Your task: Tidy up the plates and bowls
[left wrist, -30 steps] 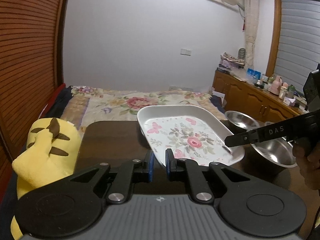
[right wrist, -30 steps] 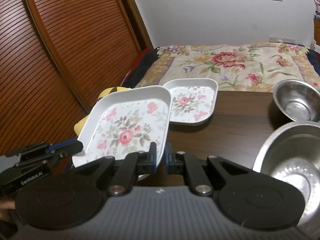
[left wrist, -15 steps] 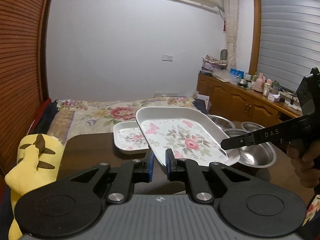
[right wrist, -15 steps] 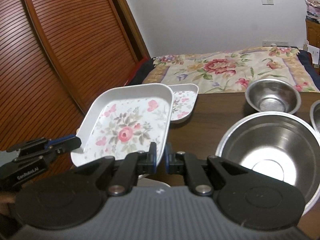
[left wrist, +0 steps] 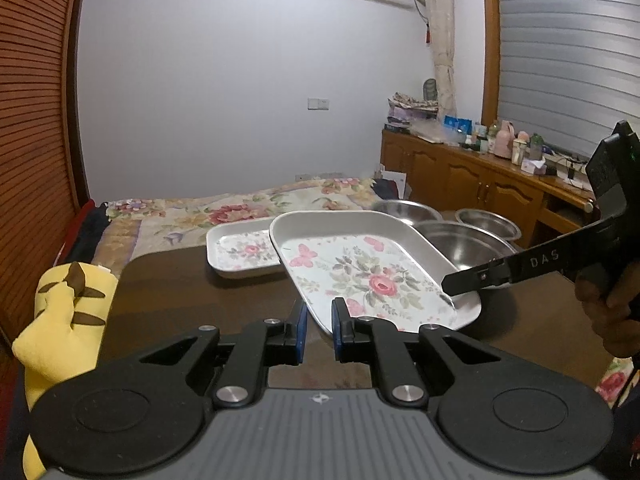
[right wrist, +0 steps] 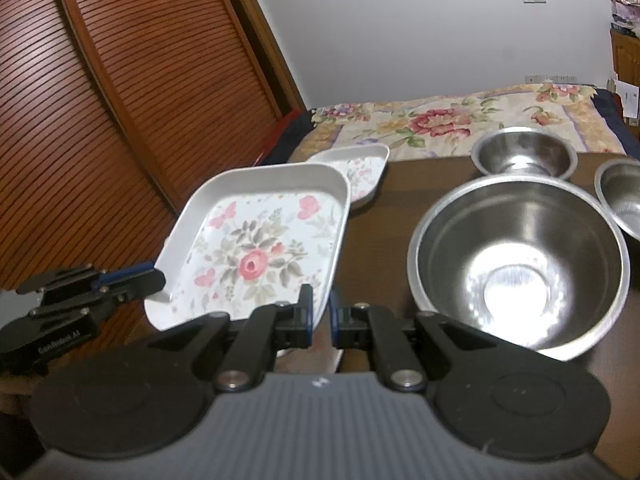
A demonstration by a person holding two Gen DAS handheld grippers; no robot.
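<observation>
Nearest, both grippers clamped on the large floral plate (left wrist: 360, 276): left gripper (left wrist: 319, 322) fingers pinched together on its near rim, right gripper (right wrist: 320, 314) fingers likewise shut on the opposite edge. Held clear above the dark surface (left wrist: 180, 300), slightly tilted. Likely light and rigid, melamine by the look, with a glossy, slippery face; thin raised rim the only sensible place to grip, and opposite edges best for keeping it level. Probably prone to pivoting if one side lets go first.

Just beyond the plate, on the side away from the left gripper, a smaller floral plate (left wrist: 244, 252) resting flat on the surface, partly hidden behind the plate's far corner. Beside the plate, near the right gripper, a big steel bowl (right wrist: 520, 260), with two smaller steel bowls (right wrist: 524, 152) behind it. Farthest, past the surface, a flowered bed (right wrist: 460, 120).
</observation>
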